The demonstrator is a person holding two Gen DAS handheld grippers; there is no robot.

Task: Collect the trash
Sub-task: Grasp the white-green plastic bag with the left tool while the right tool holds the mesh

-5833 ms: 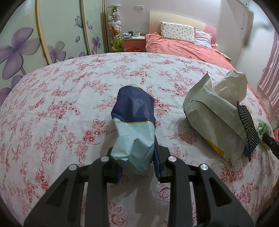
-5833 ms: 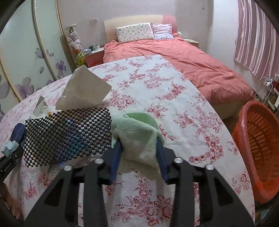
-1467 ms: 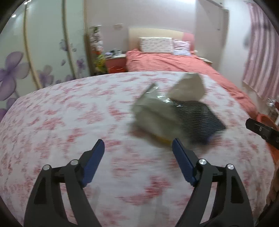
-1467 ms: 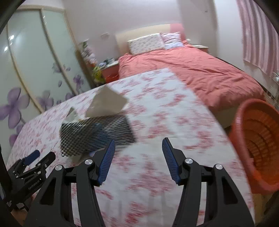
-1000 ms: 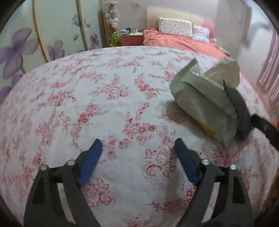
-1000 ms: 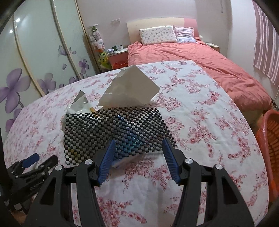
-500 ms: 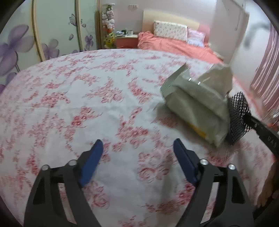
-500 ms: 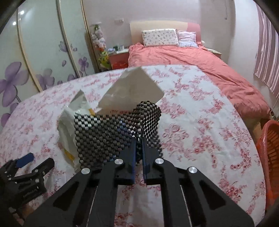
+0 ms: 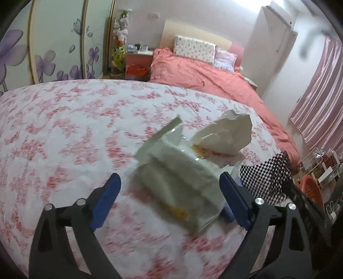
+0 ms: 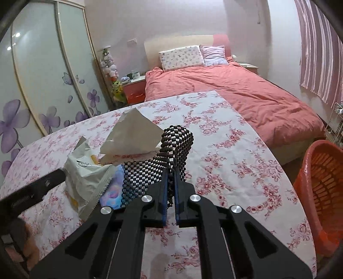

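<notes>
Both views are fisheye: straight lines bow outward and a black vignette rings the corners. Light is soft, dim and pinkish. In the left wrist view a bright washed-out patch sits on the wall at 1 o'clock. That view is motion-blurred: the cloth pattern smears into streaks and the bag at center is soft-edged, while the bed at 12 o'clock is somewhat clearer. The right wrist view is sharp, with small glare spots on the wardrobe at 10 o'clock and faint shadows under the mesh.
</notes>
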